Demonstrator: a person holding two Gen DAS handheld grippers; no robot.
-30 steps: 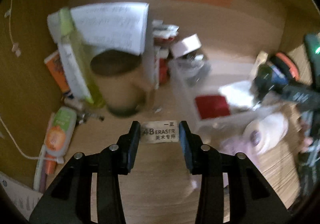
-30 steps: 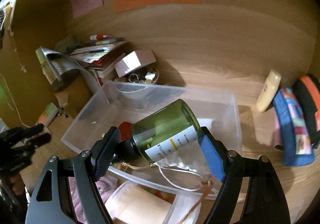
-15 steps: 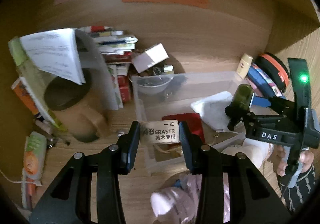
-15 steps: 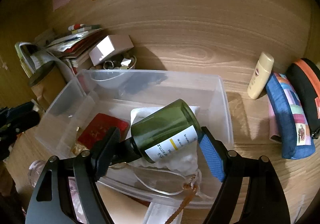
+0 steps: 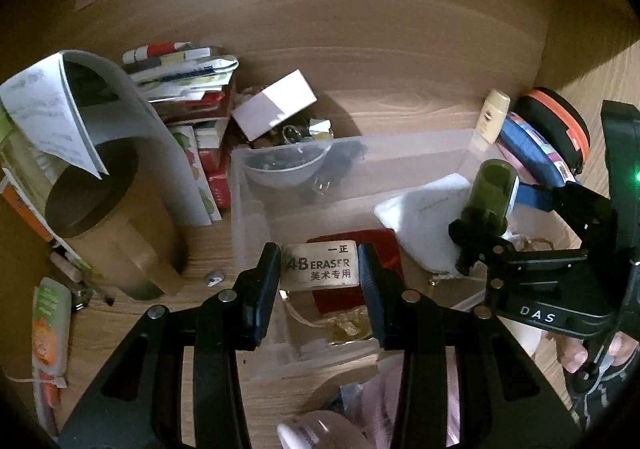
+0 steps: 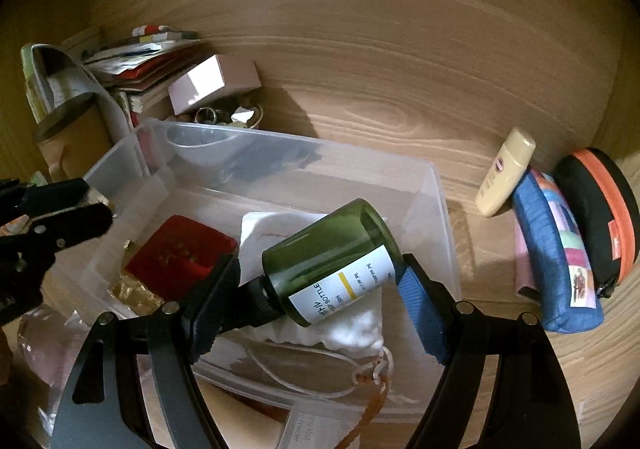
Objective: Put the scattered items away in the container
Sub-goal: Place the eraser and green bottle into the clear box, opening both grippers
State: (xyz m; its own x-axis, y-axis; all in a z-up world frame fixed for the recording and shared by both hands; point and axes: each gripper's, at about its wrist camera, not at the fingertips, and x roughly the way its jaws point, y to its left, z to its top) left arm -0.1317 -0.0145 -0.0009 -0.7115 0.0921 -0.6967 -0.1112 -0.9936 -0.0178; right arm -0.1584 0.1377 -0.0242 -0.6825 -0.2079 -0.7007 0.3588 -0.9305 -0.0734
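Observation:
A clear plastic bin (image 5: 420, 141) (image 6: 436, 189) stands on the wooden desk. It holds a red case (image 6: 180, 255), a white drawstring pouch (image 6: 340, 325) and a clear bowl (image 5: 286, 169). My left gripper (image 5: 318, 269) is shut on a 4B eraser (image 5: 318, 267) and holds it above the bin's near left part. My right gripper (image 6: 316, 285) is shut on a green bottle (image 6: 332, 259) with a white label, lying sideways above the pouch inside the bin. It also shows in the left wrist view (image 5: 490, 197).
A brown mug (image 5: 108, 225), papers and books (image 5: 180, 89) crowd the left. A pink box (image 6: 214, 83) sits behind the bin. A cream tube (image 6: 506, 173), a blue pouch (image 6: 556, 253) and a black-orange case (image 6: 600, 213) lie right. An orange tube (image 5: 50, 325) lies near left.
My left gripper has swung right from the mug area to over the bin with the eraser. My right gripper has carried the bottle forward and lower over the pouch.

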